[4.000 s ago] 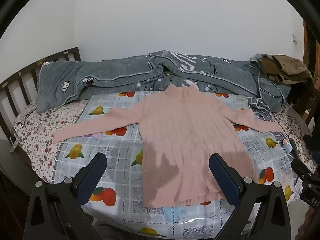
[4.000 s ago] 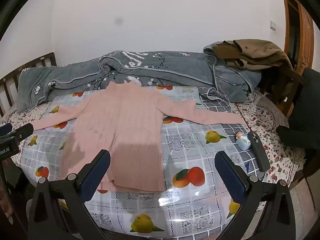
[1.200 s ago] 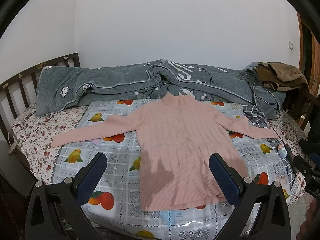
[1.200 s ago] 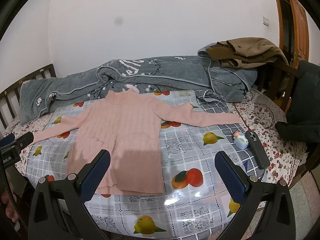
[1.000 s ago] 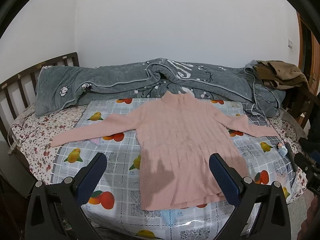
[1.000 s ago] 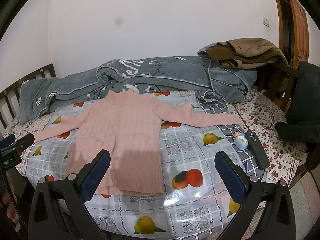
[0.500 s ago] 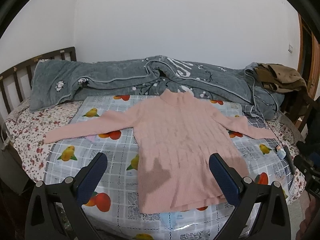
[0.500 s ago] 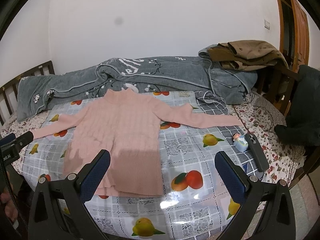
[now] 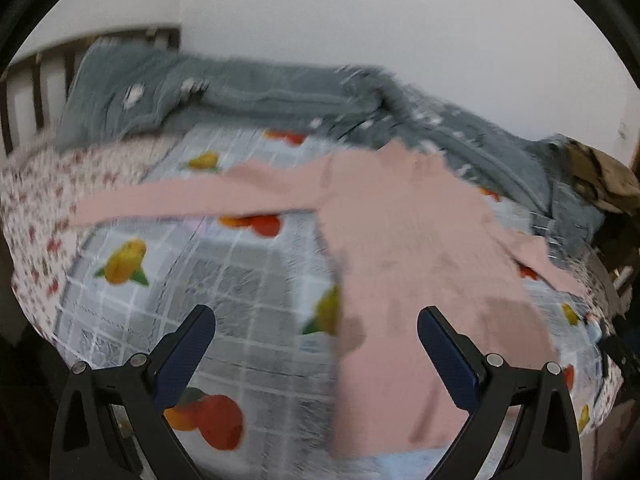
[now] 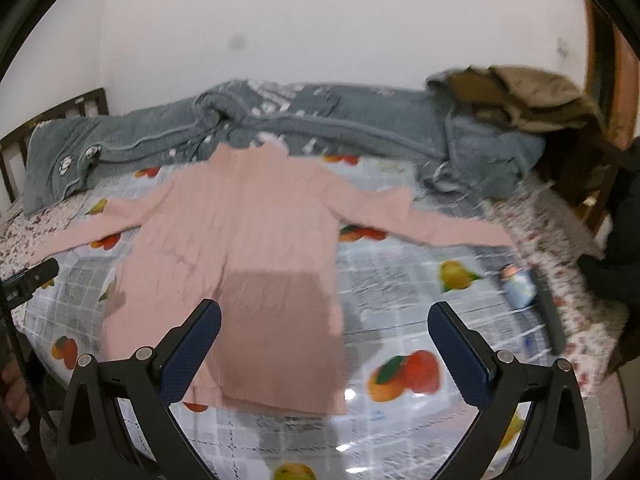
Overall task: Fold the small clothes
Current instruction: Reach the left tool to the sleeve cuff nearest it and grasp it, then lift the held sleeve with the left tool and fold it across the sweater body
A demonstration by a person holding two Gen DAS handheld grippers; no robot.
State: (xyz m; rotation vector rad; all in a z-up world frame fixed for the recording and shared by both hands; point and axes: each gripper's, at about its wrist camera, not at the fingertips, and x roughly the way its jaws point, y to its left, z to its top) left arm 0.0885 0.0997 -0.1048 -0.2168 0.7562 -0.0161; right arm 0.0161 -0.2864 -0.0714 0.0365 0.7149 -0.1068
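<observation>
A pink knitted sweater (image 9: 408,248) (image 10: 248,248) lies flat on the fruit-print cloth (image 9: 224,280) (image 10: 404,304) over the bed, both sleeves spread out sideways and the collar toward the wall. My left gripper (image 9: 316,324) hovers open above the cloth, just left of the sweater's hem. My right gripper (image 10: 324,320) is open too, above the sweater's lower right part. Nothing sits between either pair of fingers. Both views are blurred by motion.
A grey blanket (image 10: 280,128) is bunched along the wall side. Brown clothes (image 10: 520,96) pile on a chair at the right. A small blue bottle (image 10: 518,282) and a dark phone (image 10: 550,312) lie near the cloth's right edge. A wooden headboard (image 9: 36,80) stands at left.
Both grippers moved closer to the bed and lower. The left view swung leftward, so the sweater now sits right of centre. The sweater itself has not moved.
</observation>
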